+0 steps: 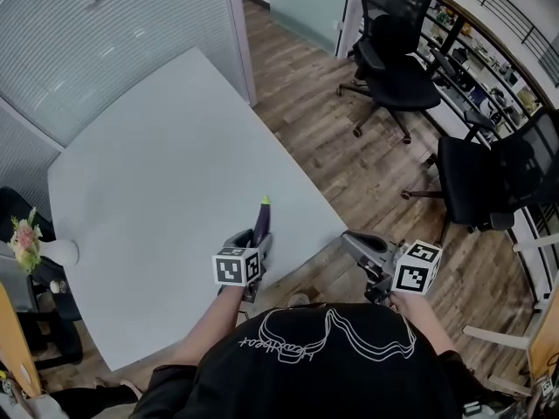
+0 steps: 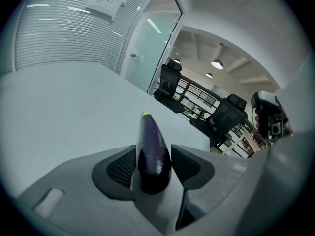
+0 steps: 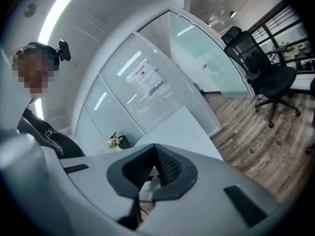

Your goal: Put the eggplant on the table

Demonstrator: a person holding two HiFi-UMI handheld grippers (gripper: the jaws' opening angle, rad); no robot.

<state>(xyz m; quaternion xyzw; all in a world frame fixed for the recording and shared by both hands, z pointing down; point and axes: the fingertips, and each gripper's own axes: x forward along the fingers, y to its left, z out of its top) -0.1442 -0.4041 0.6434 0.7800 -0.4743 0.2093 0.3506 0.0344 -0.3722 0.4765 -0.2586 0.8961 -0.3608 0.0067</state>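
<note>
Left claw (image 2: 153, 156) clamped on eggplant (image 2: 150, 136), over table (image 1: 166, 173); right claw (image 3: 154, 149) closed, empty, past table edge.

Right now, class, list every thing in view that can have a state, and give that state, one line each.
eggplant: clamped between the left tongs' pads, green tip pointing forward.
left tongs: shut on the eggplant, angled down over the table's near edge.
right tongs: shut, empty, held off the table.
table: cannot tell whether the eggplant touches it yet.
near office chair: upright, unoccupied.
far office chair: upright, unoccupied.
</note>
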